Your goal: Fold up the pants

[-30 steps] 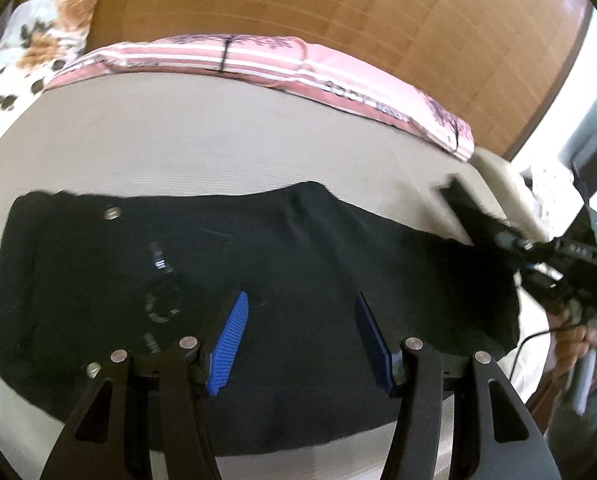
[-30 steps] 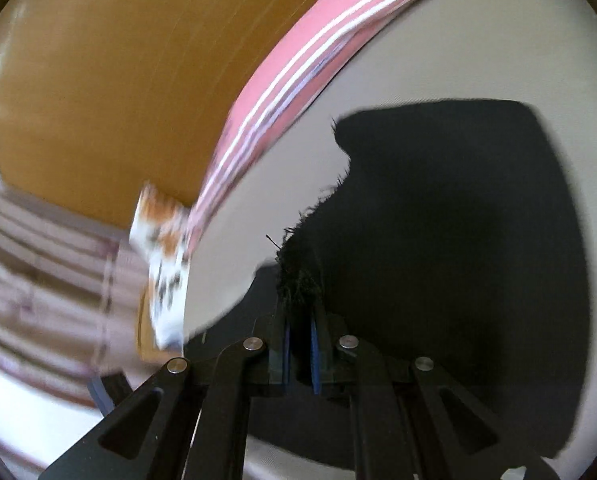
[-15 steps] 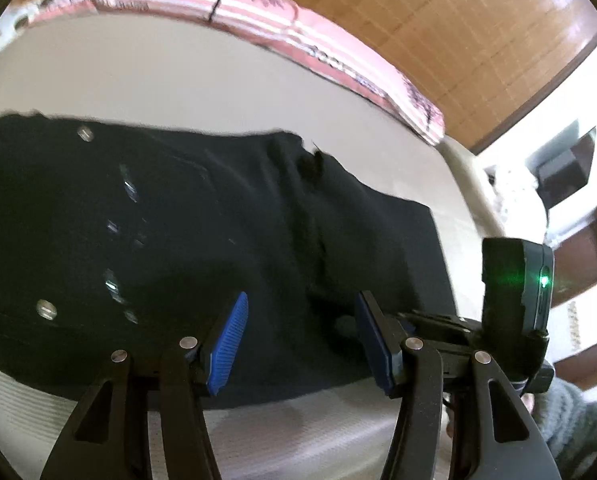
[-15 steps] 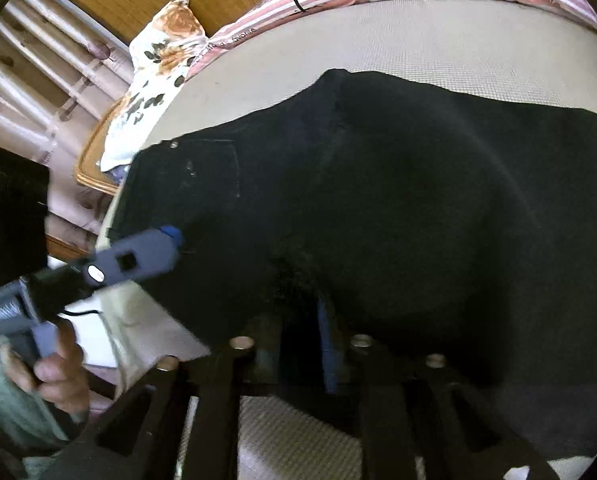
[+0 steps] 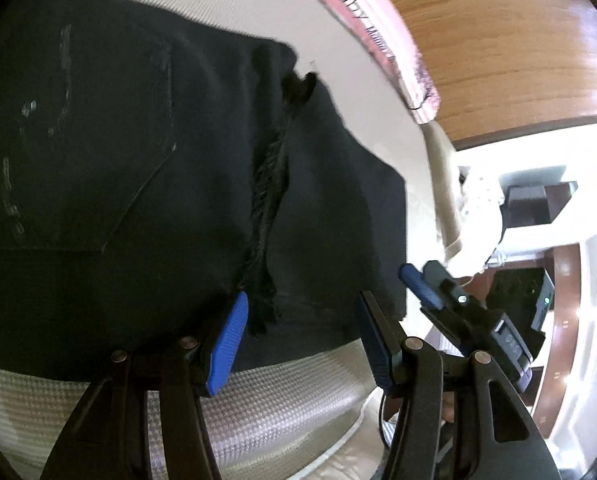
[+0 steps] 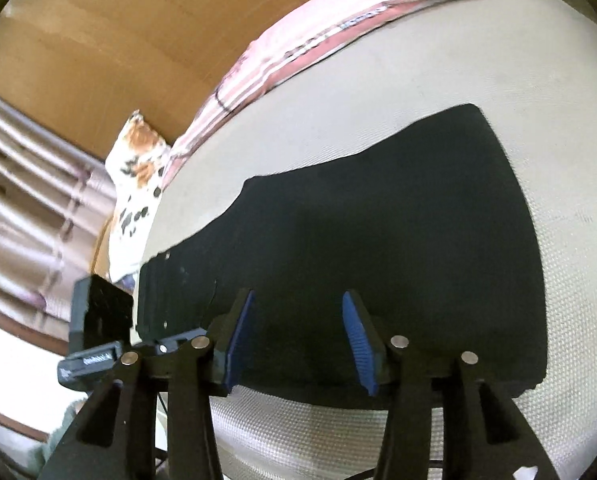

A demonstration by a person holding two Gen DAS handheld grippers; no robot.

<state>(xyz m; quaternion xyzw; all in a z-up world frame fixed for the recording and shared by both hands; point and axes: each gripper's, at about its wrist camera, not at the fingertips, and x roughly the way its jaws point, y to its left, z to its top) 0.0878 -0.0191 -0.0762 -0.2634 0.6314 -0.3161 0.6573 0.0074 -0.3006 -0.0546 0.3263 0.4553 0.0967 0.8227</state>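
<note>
Pants (image 5: 146, 184) lie flat on the bed (image 6: 438, 92), folded over once, so more folds look left. Left gripper (image 5: 298, 340) and right gripper (image 6: 298, 336) wait at the near edge, jaws apart, holding nothing.

cream woven mattress (image 6: 438, 92), pink striped pillow (image 6: 298, 52), floral cushion (image 6: 136, 172), wood-panel wall (image 6: 118, 32), striped curtain (image 6: 22, 200)

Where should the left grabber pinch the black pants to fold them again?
Probably the near edge of the black pants, beside the frayed hem. The open left gripper sits right there; that edge lies flat on the cream mat, reachable from this near side.
</note>
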